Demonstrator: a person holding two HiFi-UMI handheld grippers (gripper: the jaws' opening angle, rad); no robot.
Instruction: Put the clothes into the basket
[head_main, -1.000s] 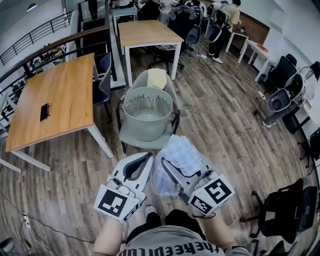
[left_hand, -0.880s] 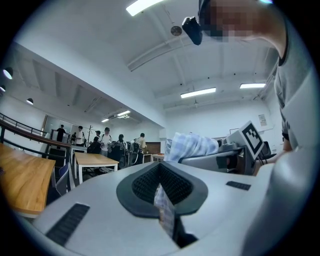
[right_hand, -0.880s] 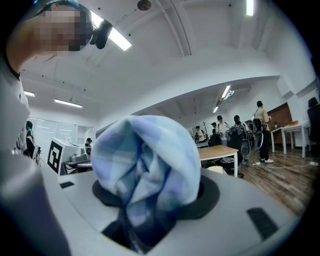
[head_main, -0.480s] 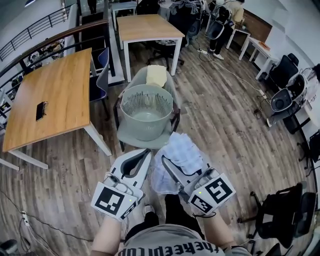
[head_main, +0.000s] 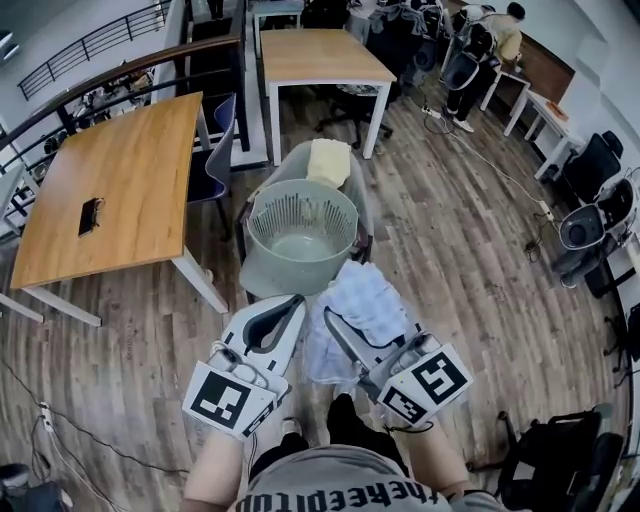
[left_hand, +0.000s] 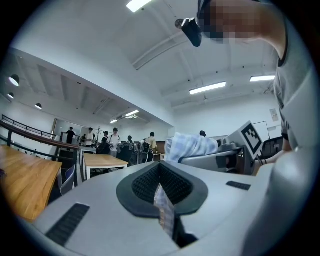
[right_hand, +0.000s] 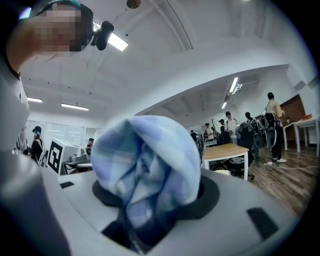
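Note:
A blue checked cloth (head_main: 364, 300) is bunched between the jaws of my right gripper (head_main: 345, 328), which is shut on it. In the right gripper view the cloth (right_hand: 145, 155) bulges out over the right gripper (right_hand: 150, 202). My left gripper (head_main: 288, 308) is level beside it on the left. Its jaws are closed on a thin sliver of the same cloth (left_hand: 164, 212). The grey-green slatted basket (head_main: 255, 215) stands on a grey chair (head_main: 358, 190) just ahead of both grippers. A pale yellow cloth (head_main: 330, 160) lies on the chair behind the basket.
A long wooden table (head_main: 120, 190) with a dark phone (head_main: 90, 215) stands to the left, a blue chair (head_main: 215, 165) beside it. Another wooden table (head_main: 320, 55) is behind the basket. Office chairs (head_main: 590, 225) and people stand at the right and back. A cable (head_main: 60, 440) runs across the floor.
Both grippers have moved forward together with the cloth. The basket and its chair are now closer to the jaw tips. Neither grip has changed.

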